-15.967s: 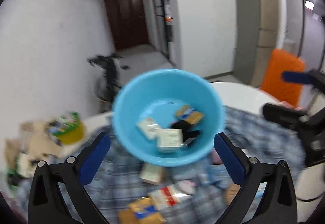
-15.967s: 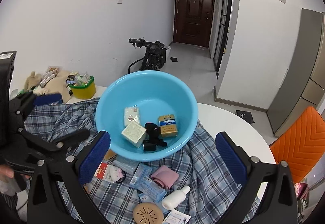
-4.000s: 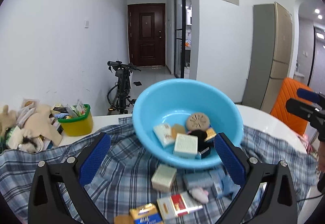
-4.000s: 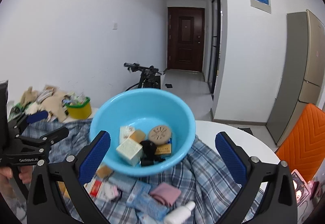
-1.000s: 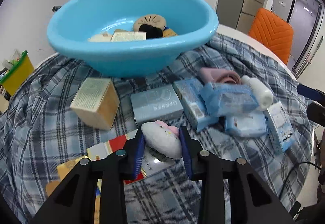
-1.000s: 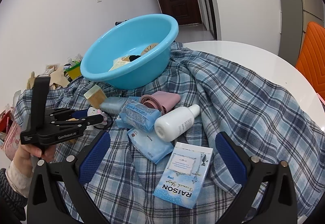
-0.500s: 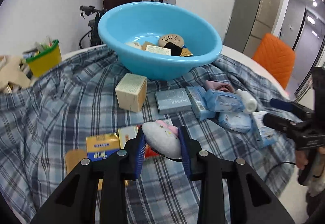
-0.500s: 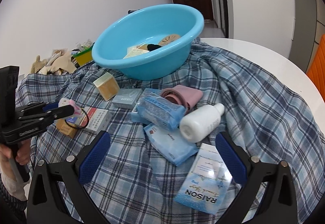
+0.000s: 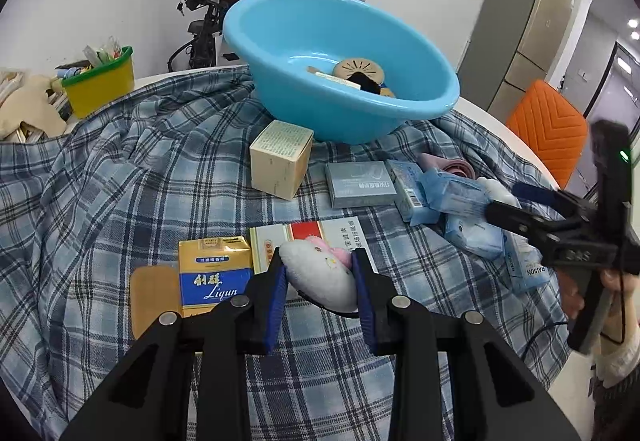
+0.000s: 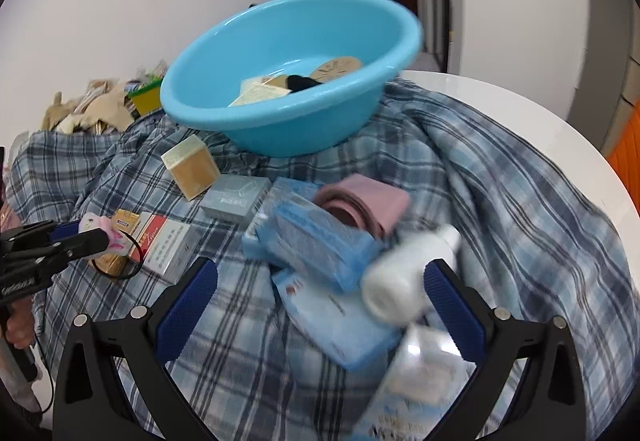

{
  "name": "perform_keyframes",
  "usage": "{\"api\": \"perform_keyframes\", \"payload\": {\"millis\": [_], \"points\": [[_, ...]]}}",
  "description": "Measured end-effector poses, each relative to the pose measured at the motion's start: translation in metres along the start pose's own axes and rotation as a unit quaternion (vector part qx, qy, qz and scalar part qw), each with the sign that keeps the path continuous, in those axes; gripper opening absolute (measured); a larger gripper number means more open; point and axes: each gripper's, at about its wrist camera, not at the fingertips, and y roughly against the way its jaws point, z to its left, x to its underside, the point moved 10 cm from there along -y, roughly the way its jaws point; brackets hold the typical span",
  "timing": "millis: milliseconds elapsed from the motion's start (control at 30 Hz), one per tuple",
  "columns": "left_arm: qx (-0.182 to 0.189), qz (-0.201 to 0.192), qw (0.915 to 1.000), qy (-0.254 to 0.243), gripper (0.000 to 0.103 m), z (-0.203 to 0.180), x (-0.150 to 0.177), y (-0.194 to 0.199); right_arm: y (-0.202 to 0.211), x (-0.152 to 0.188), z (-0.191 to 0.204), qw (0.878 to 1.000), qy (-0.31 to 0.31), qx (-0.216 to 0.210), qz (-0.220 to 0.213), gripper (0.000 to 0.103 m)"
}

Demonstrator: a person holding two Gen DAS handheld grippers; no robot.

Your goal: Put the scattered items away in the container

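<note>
My left gripper (image 9: 319, 261) is shut on a white plush toy with a pink bow (image 9: 320, 275), held above the cigarette packs (image 9: 214, 277) on the plaid cloth. The right wrist view shows the same toy (image 10: 102, 229) at the far left. The blue basin (image 9: 400, 121) stands behind, holding a round tan disc, a black item and small boxes. My right gripper (image 10: 320, 281) is open and hangs low over the blue tissue packs (image 10: 320, 241) and a white bottle (image 10: 404, 281); nothing sits between its fingers. In the left wrist view the right gripper (image 9: 516, 203) reaches in from the right.
On the cloth lie a beige box (image 9: 282, 161), a grey box (image 9: 360, 185), a pink pouch (image 10: 368, 201) and a light blue carton (image 10: 420, 381). A yellow-green bin (image 9: 100, 81) stands at the back left, an orange chair (image 9: 548, 133) at the right. The white table edge (image 10: 520, 121) curves on the right.
The left gripper has lifted the plush toy off the cloth and drawn back from the basin. The right gripper has come lower and closer to the bottle and tissue packs.
</note>
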Motion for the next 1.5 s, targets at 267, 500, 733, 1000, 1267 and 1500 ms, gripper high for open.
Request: {"api": "perform_keyframes", "payload": {"millis": [267,500,733,1000,1267,1500], "points": [[-0.003,0.002,1.0,0.005,0.033,0.008,0.002,0.002,-0.03,-0.005,0.018,0.997,0.068,0.007,0.019,0.075],[0.0,0.006,1.0,0.005,0.033,0.009,0.006,0.002,-0.012,0.004,0.024,0.997,0.048,-0.046,0.03,0.023],[0.012,0.012,0.9999,0.0,0.033,-0.002,0.007,-0.004,0.017,0.025,0.047,0.994,0.084,-0.069,0.03,0.023],[0.014,0.011,0.9997,-0.015,0.033,-0.01,0.012,0.0,0.019,0.076,0.076,0.981,0.127,-0.116,0.091,0.028],[0.031,0.021,0.9989,-0.03,0.033,-0.031,0.016,-0.005,0.04,0.06,0.07,0.988,0.118,-0.098,0.015,0.03],[0.05,0.029,0.9972,-0.048,0.033,-0.057,0.018,-0.011,0.032,0.071,0.077,0.984,0.144,-0.106,0.026,0.005]]}}
